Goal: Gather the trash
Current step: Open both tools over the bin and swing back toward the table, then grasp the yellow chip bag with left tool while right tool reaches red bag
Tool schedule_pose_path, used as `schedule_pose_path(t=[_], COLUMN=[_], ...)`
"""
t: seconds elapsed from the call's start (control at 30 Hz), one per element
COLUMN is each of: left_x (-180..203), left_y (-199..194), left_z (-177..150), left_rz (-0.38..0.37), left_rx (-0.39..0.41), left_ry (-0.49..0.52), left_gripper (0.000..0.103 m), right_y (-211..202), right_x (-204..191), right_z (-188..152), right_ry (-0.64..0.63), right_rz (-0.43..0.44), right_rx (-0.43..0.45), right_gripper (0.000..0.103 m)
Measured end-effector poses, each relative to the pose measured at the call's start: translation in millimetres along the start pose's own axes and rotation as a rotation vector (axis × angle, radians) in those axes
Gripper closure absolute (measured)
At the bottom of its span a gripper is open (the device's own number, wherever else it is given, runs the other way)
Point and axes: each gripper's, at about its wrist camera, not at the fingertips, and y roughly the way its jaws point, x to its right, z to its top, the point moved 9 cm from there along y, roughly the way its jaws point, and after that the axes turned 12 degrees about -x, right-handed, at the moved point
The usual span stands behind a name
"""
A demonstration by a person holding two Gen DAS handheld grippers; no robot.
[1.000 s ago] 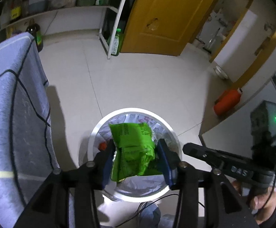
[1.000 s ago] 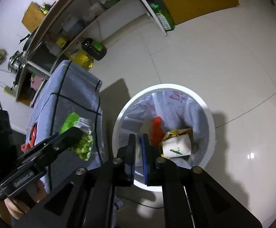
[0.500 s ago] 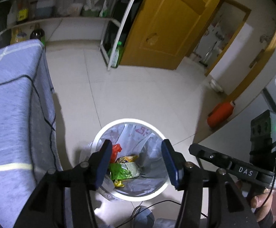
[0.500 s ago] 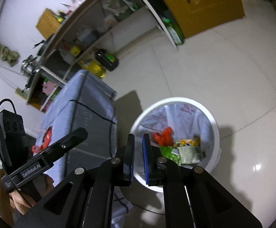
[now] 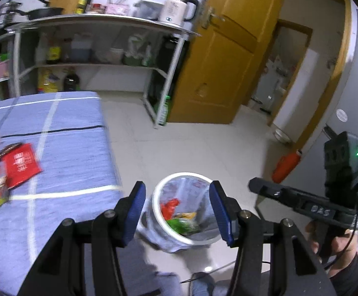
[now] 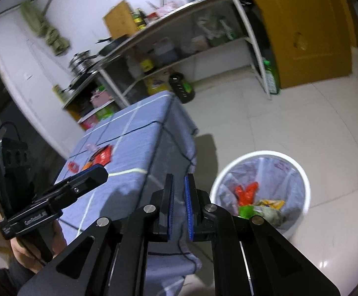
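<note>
Left gripper spread wide and empty above the trash bin; right gripper nearly closed, holding nothing. Remaining wrappers lie on the blue tablecloth, leftward, nearer the left gripper

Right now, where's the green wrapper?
In the white bin, left wrist view: green wrapper lies beside the red scrap, framed between the open left claw tips.

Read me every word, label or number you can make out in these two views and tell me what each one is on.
"DAS" on the body of the right gripper, seen from the left wrist camera.
"GenRobot.AI" on the body of the left gripper, seen from the right wrist camera.
Print on the red packet lying on the blue tablecloth: too blurred to read.
Labels on the shelf bottles: too small and blurred to read.
</note>
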Motion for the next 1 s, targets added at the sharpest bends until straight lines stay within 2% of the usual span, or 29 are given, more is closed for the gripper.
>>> schedule_pose_path(t=[0.07, 0.13, 0.4, 0.57, 0.8, 1.0], left_x=[-18.6, -38.4, -123.6, -172.1, -222.5, -234.6], left_y=[-13.1, -26.9, -60.5, -63.1, -32.2, -13.4], left_z=[-7.0, -14.2, -33.2, -40.1, -39.0, -32.9], left_rz=[0.035, 0.084, 0.236, 0.292, 0.366, 0.395], left_rx=[0.019, 0.039, 0.073, 0.056, -0.008, -0.044], left_ry=[-0.021, -0.038, -0.13, -0.185, -0.234, -0.221], left_gripper=[0.047, 0.047, 0.043, 0.039, 0.039, 0.039], right_y=[3.2, 7.8, 42.2, 65.8, 96.4, 119.2], right_x=[-20.0, -39.5, -99.3, -132.8, -161.2, -170.6], right_z=[-1.5, -2.8, 0.9, 4.2, 10.6, 17.1], right_ry=[-0.046, -0.096, -0.201, -0.253, -0.311, -0.328], right_rz=[0.008, 0.012, 0.054, 0.069, 0.085, 0.091], right_rx=[-0.001, -0.003, -0.061, -0.088, -0.128, -0.159], right_gripper=[0.07, 0.066, 0.065, 0.064, 0.063, 0.063])
